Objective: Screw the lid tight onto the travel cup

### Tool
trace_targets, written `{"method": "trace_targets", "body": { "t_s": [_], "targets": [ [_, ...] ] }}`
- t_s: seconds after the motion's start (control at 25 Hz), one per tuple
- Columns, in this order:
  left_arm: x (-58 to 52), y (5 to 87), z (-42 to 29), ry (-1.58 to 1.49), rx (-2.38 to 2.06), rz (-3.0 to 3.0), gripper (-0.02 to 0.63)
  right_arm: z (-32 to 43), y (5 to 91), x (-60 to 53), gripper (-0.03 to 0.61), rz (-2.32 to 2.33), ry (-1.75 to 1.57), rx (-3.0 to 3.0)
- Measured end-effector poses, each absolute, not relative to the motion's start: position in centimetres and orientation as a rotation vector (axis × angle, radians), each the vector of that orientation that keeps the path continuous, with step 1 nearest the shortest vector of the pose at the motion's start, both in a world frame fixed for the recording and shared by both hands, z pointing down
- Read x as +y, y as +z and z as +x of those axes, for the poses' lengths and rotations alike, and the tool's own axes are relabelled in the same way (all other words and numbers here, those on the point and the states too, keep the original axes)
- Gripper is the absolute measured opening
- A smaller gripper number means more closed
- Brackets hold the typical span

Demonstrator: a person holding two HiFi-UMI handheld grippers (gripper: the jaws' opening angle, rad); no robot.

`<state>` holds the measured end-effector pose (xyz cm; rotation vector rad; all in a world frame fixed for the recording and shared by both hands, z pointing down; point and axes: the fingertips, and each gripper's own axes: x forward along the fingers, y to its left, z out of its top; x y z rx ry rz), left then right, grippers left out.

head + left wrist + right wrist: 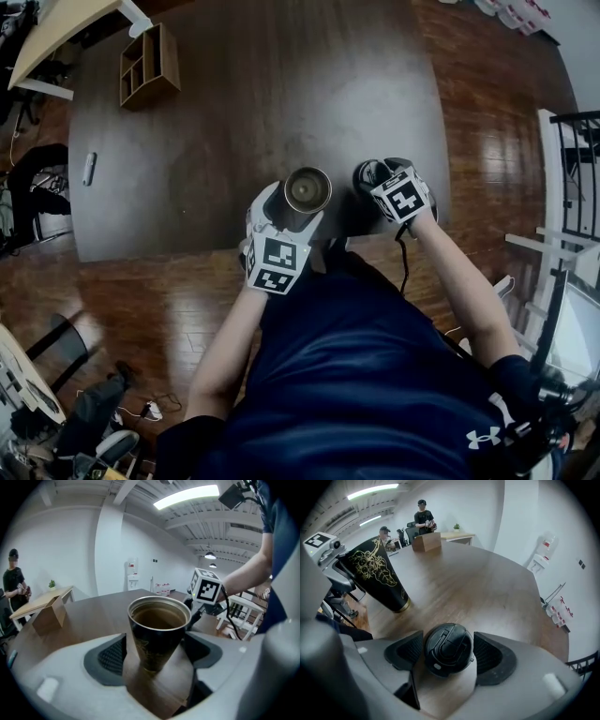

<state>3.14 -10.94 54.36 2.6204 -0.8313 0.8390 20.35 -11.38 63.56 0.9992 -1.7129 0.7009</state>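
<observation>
right gripper view: the right hand-held gripper (449, 652) is open around the lid (447, 648) on the surface (487, 588) (no squeeze yet). the left hand-held gripper (154, 654), open too, sits around the cup (157, 632). i think both must close next.

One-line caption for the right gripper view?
Open right gripper straddles the black lid on the table; travel cup stands upper left.

head view | lid (367, 172) | partly hidden beneath right hand-held gripper (377, 180)
</observation>
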Motion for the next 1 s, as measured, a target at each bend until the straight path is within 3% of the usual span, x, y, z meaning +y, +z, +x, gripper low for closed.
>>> {"method": "trace_targets", "body": {
  "t_s": [0.68,1.0],
  "targets": [
    [-11.1,54.8,4.1,0.818,-0.779,2.618,0.385,20.6,65.7,-11.2,0.345,0.805,0.770,-1.646],
    [-10.9,54.8,3.6,0.813,-0.812,2.612,0.385,19.5,61.4,-11.7,0.342,0.801,0.693,-1.755]
  ]
}}
